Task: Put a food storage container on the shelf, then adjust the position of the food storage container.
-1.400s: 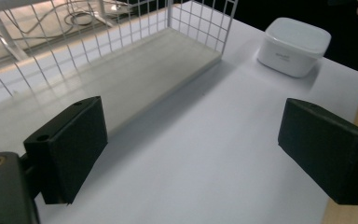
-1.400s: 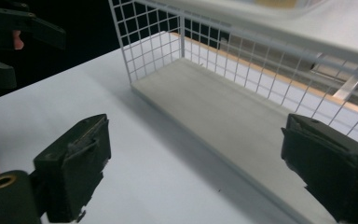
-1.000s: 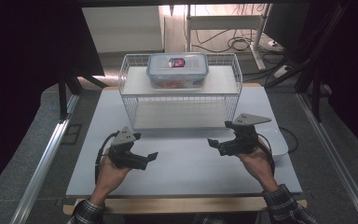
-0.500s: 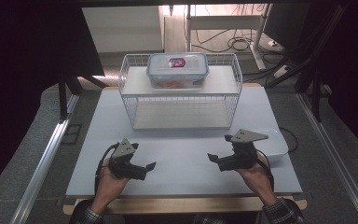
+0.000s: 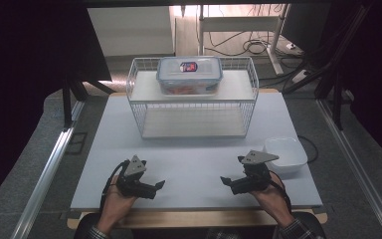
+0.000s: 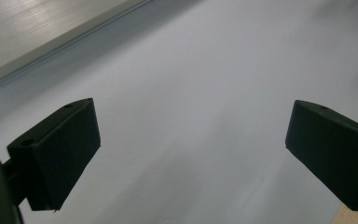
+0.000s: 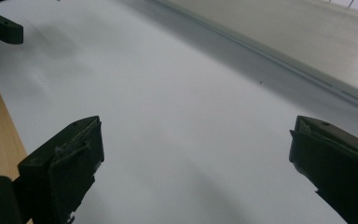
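Both the left gripper (image 5: pixel 160 185) and the right gripper (image 5: pixel 225 180) rest low near the table's (image 5: pixel 194 159) front edge, jaws wide, holding nothing. The white bowl (image 5: pixel 284 154) sits just beside the right gripper; the lidded food container (image 5: pixel 189 74) stands well apart atop the wire rack (image 5: pixel 194 107).

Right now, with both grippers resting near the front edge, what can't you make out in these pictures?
- Contents of the lidded container on the wire rack: high view, lid and wires blur the reddish things inside.
- Label on its lid: too small to read.
- White bowl: its inside is hard to tell from this angle.
- Left gripper and right gripper: both gripper views face bare table.
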`<state>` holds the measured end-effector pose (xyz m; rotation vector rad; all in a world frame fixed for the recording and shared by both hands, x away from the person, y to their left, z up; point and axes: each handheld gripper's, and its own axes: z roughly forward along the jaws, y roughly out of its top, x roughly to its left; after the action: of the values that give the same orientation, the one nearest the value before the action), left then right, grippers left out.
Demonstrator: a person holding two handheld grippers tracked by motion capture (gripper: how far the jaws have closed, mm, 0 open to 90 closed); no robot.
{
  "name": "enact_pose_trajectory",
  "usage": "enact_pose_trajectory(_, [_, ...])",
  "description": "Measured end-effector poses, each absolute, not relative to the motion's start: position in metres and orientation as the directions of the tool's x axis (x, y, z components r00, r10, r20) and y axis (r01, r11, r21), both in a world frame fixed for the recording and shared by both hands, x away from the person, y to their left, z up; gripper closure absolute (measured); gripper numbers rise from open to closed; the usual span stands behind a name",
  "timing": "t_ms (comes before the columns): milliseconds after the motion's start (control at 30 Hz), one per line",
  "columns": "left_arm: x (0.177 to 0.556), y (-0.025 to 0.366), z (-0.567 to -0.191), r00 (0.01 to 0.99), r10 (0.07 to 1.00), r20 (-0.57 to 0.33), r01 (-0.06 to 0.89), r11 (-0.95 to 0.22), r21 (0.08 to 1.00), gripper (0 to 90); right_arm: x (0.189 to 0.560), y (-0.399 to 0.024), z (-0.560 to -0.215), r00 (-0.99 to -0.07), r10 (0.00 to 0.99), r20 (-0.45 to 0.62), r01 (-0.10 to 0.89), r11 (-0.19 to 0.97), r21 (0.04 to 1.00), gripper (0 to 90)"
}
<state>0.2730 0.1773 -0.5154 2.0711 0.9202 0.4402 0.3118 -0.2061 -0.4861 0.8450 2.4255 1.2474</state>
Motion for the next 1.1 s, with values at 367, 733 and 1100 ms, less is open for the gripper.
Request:
enact_pose_trajectory(367, [0.275, 0.185, -0.515, 0.685, 0.725, -0.07, 0.444, -0.34, 0.829, 4.2, 0.315, -0.211, -0.476, -0.765, 0.642, 0.051, 0.43, 0.45, 0.783, 0.0])
enact_pose_trajectory(733, [0.275, 0.183, -0.516, 0.687, 0.724, -0.06, 0.435, -0.343, 0.833, 2.9, 0.324, -0.254, -0.452, -0.639, 0.769, -0.014, 0.44, 0.38, 0.814, 32.9])
enact_pose_trajectory(1100, [0.276, 0.185, -0.517, 0.685, 0.727, -0.057, 0.431, -0.34, 0.836, 3.4, 0.338, -0.315, -0.442, -0.505, 0.861, -0.056, 0.485, 0.338, 0.807, 85.0])
